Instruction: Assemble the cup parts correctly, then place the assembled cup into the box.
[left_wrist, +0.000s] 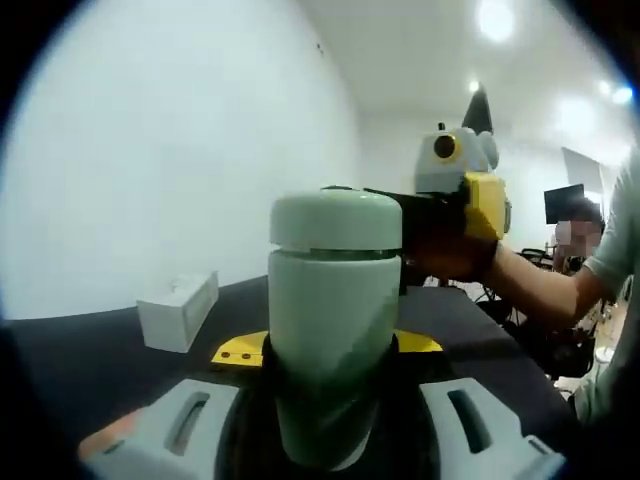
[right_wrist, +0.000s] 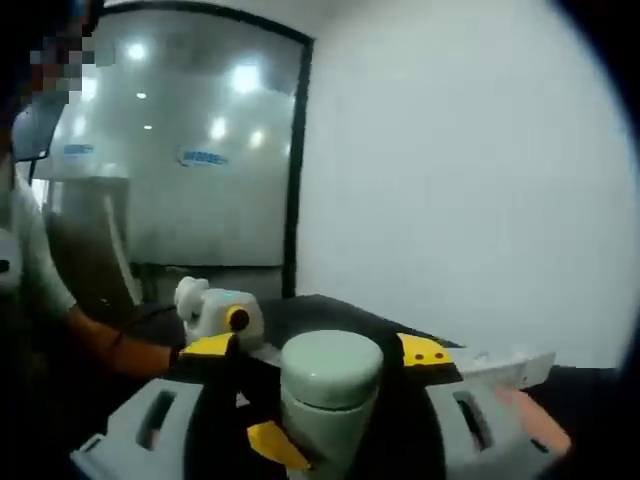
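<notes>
Cup body (left_wrist: 330, 340), pale green, clamped in left tool (left_wrist: 325, 420) above worktop (left_wrist: 90, 360); lid (left_wrist: 337, 220) seated on top, gripped by right tool (right_wrist: 330, 390); boxing into white box (left_wrist: 178, 310) outstanding.

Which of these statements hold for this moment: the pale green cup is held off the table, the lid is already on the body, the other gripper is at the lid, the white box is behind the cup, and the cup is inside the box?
1. The left gripper holds the cup body between its jaws. True.
2. The lid lies apart on the table. False: it sits on top of the cup body.
3. The right gripper is closed around the lid, with a person's hand behind it. True.
4. The cup is already in the white box. False: the box stands on the table behind the cup, to the left in the left gripper view.
5. The table is white. False: it is dark.
</notes>
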